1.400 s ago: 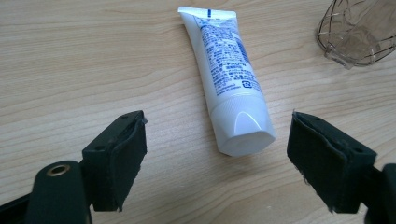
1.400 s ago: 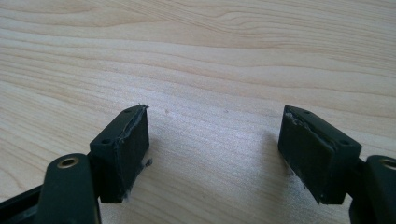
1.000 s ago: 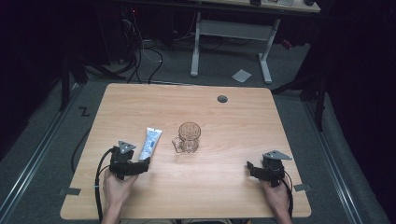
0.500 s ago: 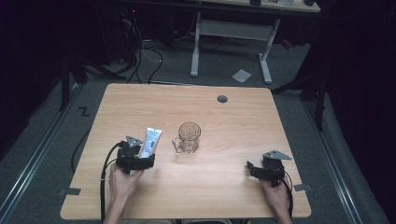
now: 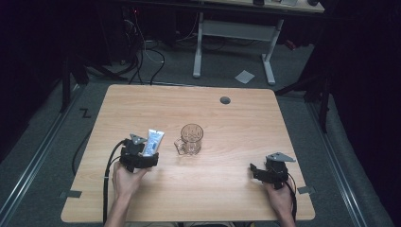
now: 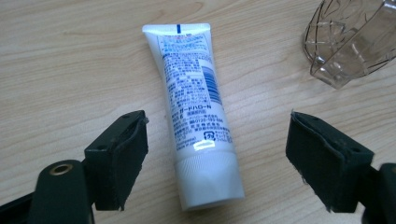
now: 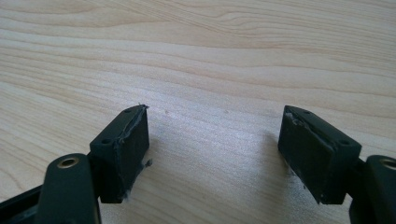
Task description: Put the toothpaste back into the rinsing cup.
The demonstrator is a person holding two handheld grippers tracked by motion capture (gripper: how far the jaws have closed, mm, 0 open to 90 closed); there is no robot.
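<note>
A white tube with blue print point(image 5: 153, 141) point(image 6: 196, 109) lies flat on the wooden table point(image 5: 236, 118), cap end toward me. My left gripper point(image 5: 144, 158) point(image 6: 217, 154) stands open, one jaw on each side of the tube's cap end, not touching it. A clear glass mug point(image 5: 190, 139) point(image 6: 352, 39) stands just right of the tube. Near the front right of the table my right gripper point(image 5: 257, 171) point(image 7: 215, 149) rests open over bare wood, with nothing between its jaws.
A dark round grommet point(image 5: 225, 100) sits in the table near its far edge. Beyond the table stand a white desk frame point(image 5: 234, 40) and cables on the grey floor. A rail point(image 5: 28, 165) runs along the floor at the left.
My left gripper has moved forward and right, so its open jaws now stand either side of the tube's cap end. The right gripper has stayed put.
</note>
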